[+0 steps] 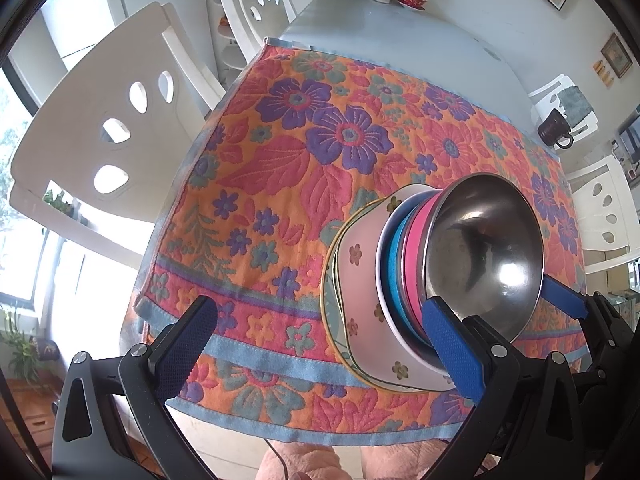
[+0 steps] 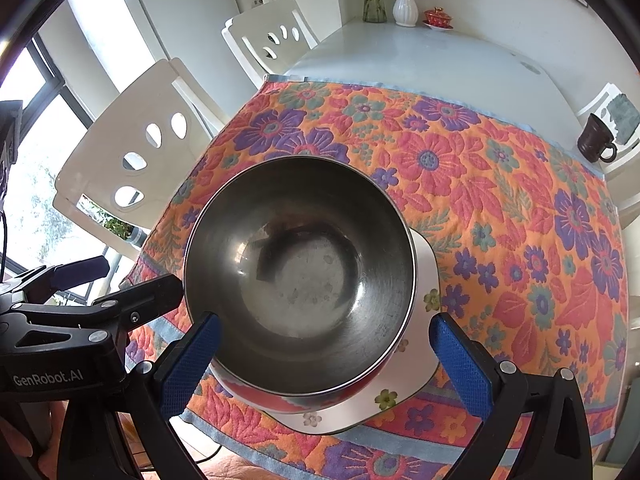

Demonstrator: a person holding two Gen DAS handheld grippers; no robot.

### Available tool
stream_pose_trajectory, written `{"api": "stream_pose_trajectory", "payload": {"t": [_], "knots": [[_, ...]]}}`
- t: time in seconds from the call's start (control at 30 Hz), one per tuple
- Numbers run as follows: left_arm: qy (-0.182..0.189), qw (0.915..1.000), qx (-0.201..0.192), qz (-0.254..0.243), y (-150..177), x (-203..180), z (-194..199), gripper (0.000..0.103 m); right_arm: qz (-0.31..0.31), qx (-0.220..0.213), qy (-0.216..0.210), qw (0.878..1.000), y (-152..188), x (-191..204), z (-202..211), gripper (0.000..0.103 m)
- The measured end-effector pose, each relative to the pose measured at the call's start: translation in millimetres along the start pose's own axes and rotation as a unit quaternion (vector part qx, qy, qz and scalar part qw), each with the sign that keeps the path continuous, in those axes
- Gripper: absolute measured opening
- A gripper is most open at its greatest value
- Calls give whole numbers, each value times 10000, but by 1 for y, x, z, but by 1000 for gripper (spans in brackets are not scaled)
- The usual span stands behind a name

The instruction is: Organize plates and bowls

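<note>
A white bench (image 2: 420, 52) carries a bright flowered cloth (image 2: 500, 200) over its near half. White chairs (image 1: 108, 120) stand along its left side, and a vase of flowers (image 2: 405, 4) sits at the far end. Near the front edge of the cloth is the stack: a floral plate (image 2: 400, 392) at the bottom, then coloured bowls (image 1: 404, 264) in blue and pink, with a steel bowl (image 2: 300, 264) nested on top. A dark mug (image 2: 598, 140) stands apart at the right edge.

The right hand-held gripper (image 2: 324, 352) is spread wide, its blue pads either side of the steel bowl; I cannot tell if they touch it. The left hand-held gripper (image 1: 316, 352) is also wide open, one pad beside the stack and holding nothing.

The stacking looks nearly finished. The next move probably calls for backing both grippers away gently without nudging the pile, or squaring it up first.
</note>
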State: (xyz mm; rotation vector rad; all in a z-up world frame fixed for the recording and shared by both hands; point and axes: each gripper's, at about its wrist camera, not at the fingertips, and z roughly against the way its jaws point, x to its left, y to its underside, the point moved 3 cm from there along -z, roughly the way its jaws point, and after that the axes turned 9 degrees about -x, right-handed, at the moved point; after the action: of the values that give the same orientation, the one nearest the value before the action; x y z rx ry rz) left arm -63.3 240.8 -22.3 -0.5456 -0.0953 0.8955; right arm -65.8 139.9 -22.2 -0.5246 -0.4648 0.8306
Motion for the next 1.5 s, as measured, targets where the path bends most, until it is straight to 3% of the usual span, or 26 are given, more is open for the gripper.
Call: {"api": "stream_pose_trajectory", "payload": {"t": [1.1, 1.5], "knots": [[-286, 9986, -70, 430, -6, -2, -2, 102, 453, 91, -494, 9977, -14, -2, -12, 103], [-341, 9987, -82, 364, -8, -5, -2, 102, 474, 182, -540, 9972, -15, -6, -17, 103]]}}
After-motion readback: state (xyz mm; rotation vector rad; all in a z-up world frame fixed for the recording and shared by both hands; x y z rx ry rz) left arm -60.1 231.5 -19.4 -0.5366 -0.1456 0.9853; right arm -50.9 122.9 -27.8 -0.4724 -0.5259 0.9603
